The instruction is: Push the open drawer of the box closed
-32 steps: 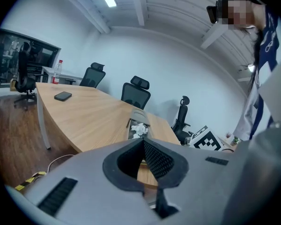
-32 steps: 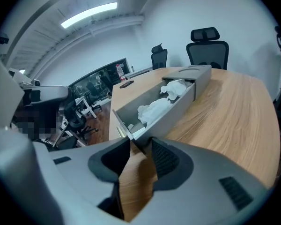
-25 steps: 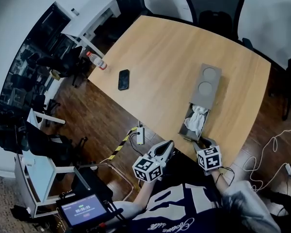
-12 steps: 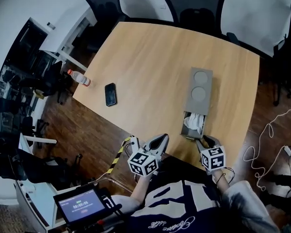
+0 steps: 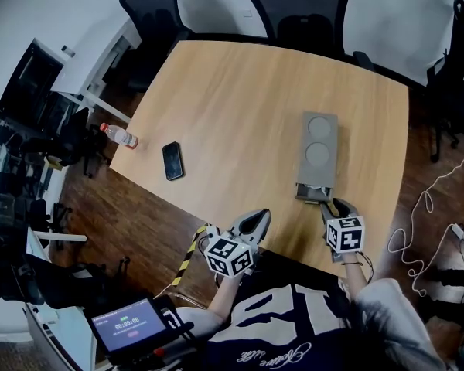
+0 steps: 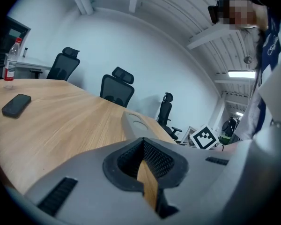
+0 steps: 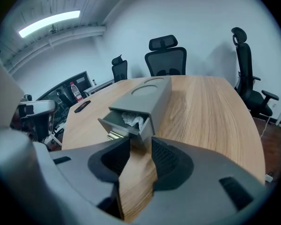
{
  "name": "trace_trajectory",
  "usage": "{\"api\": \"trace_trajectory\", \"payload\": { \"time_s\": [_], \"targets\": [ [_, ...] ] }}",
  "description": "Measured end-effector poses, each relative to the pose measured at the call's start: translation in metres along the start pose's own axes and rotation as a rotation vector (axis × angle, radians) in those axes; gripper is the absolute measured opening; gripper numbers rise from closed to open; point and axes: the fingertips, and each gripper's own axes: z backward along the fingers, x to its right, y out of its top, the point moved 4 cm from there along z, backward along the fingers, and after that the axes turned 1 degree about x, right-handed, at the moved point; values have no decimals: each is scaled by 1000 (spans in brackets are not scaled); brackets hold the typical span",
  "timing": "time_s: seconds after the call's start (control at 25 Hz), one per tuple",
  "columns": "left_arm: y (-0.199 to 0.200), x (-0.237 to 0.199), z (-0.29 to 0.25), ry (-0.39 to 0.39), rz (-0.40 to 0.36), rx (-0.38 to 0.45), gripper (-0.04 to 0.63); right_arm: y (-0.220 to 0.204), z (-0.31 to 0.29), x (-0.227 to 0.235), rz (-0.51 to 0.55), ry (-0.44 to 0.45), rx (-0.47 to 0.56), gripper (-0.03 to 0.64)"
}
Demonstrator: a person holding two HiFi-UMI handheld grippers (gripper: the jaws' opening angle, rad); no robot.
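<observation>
**Head view and both claw views: closing push on the drawer.** The grey box [image 5: 318, 149] lies lengthwise on the bench [image 5: 240, 107], toward its 3 o'clock side. Its drawer [image 7: 123, 127] projects a short way from the box's 6 o'clock end, and a white cloth [image 7: 131, 120] shows in the opening. The right claw [image 7: 136, 142] stands at the drawer front. Its jaws are set narrow, with a slim gap that holds nothing, and the drawer's near corner sits just at their mouth. The left claw [image 5: 255, 219] hangs off the bench's near edge at about 7 o'clock from the box. Its jaws are drawn together at the tips and empty, and it takes no part in the step. A phone [image 5: 172, 161] and a bottle [image 5: 120, 136] lie well apart at 9 o'clock.

The push appears nearly complete, with only the last stretch of travel left. To finish well, press toward 12 o'clock along the box's long axis. Contact should be near the middle of the drawer front rather than its corner, so the drawer does not skew and bind. The box looks light and unbraced and may slide instead of closing, so a slow, steady push is advisable. Check that the cloth stays below the rim, or it could catch in the gap.
</observation>
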Motion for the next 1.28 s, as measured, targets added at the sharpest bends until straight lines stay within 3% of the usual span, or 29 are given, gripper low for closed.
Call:
{"api": "trace_trajectory", "payload": {
  "time_s": [0.32, 0.64, 1.28],
  "targets": [
    [-1, -1, 13, 22, -3, 15, 2, 17, -13, 15, -66, -40, 31, 141],
    [0, 6, 19, 56, -10, 34, 2, 32, -21, 18, -65, -37, 56, 140],
    [-36, 106, 24, 93, -32, 78, 2, 7, 92, -20, -6, 258, 163, 132]
  ]
}}
